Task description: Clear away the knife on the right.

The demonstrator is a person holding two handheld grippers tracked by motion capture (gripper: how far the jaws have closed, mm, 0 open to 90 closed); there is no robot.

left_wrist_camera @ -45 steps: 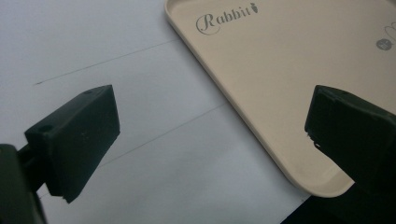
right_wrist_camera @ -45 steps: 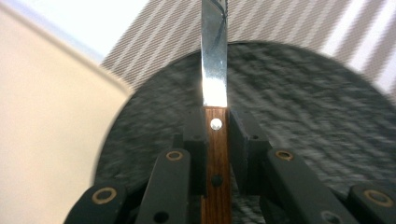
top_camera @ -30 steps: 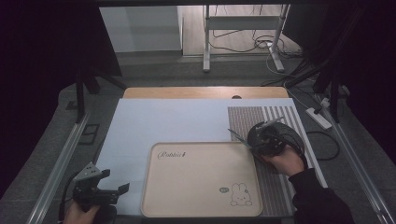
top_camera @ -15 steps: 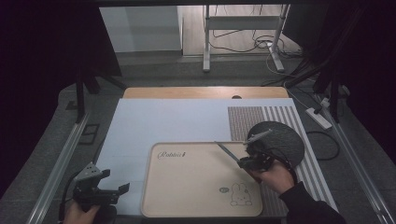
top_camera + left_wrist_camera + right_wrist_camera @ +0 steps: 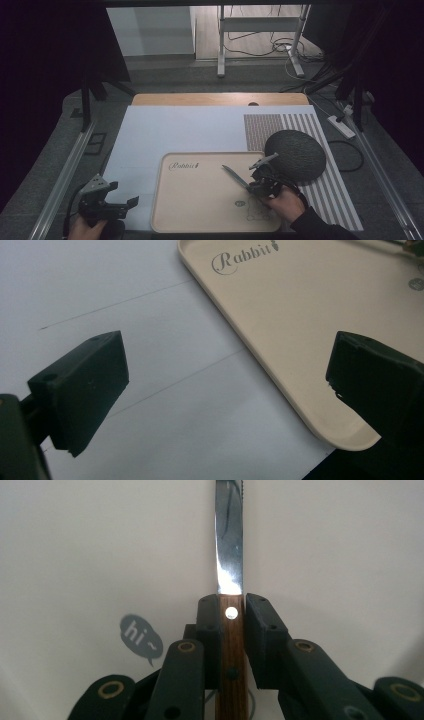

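Observation:
A table knife (image 5: 229, 545) with a wooden handle and a steel blade is clamped by its handle in my right gripper (image 5: 231, 607). In the high view the right gripper (image 5: 252, 185) hovers over the right part of the beige tray (image 5: 200, 200), and the knife (image 5: 233, 174) points up and to the left. The tray's "hi" print (image 5: 140, 638) shows under the jaws. My left gripper (image 5: 122, 196) rests at the near left, beside the tray's left corner. Its jaws stand wide apart with nothing between them (image 5: 225, 375), and the tray (image 5: 300, 315) lies ahead of them.
A dark round plate (image 5: 295, 155) sits on a striped mat (image 5: 330, 190) just right of the tray. A white sheet (image 5: 190, 130) covers the table under the tray. Metal rails (image 5: 65, 180) run along both sides, and cables lie on the floor beyond.
My right gripper has carried the knife leftward and nearer, from over the round plate to over the tray. The plate is now uncovered. The left gripper has stayed put.

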